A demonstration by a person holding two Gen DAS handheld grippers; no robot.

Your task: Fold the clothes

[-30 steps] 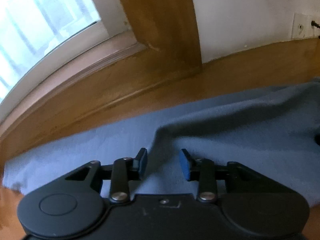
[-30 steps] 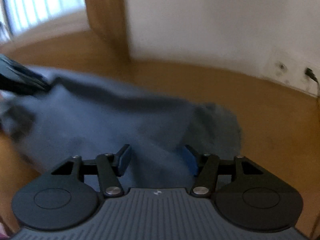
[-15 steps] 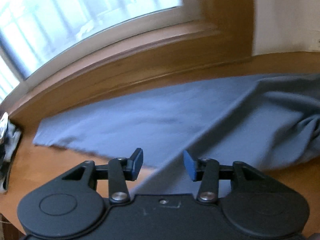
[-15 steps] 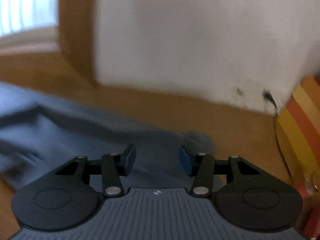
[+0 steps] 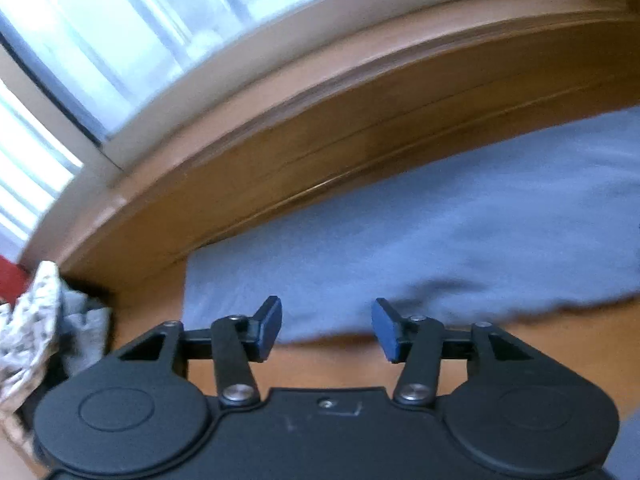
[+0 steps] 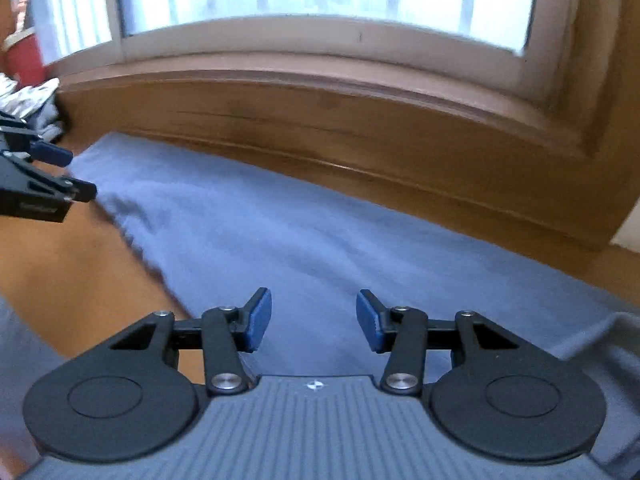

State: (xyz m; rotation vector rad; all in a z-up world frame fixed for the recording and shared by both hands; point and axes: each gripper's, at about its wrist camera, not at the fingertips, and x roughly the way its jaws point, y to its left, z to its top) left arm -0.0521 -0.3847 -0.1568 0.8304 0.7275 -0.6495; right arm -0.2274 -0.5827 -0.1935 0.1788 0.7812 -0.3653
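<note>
**Blue garment spread out, fold not finished**

The blue garment [image 6: 280,232] lies mostly flat on the wooden table [image 6: 72,264], stretched along the window sill [image 6: 320,120]. It looks smoothed but not yet a compact stack, so folds are probably left. The left tool [image 5: 326,328] hovers over its near edge, jaws opening, nothing between them. The right tool [image 6: 314,320] hangs above the cloth's middle, jaws closing, also empty. More crumpled clothes [image 5: 36,328] wait at the table's far left.
</note>
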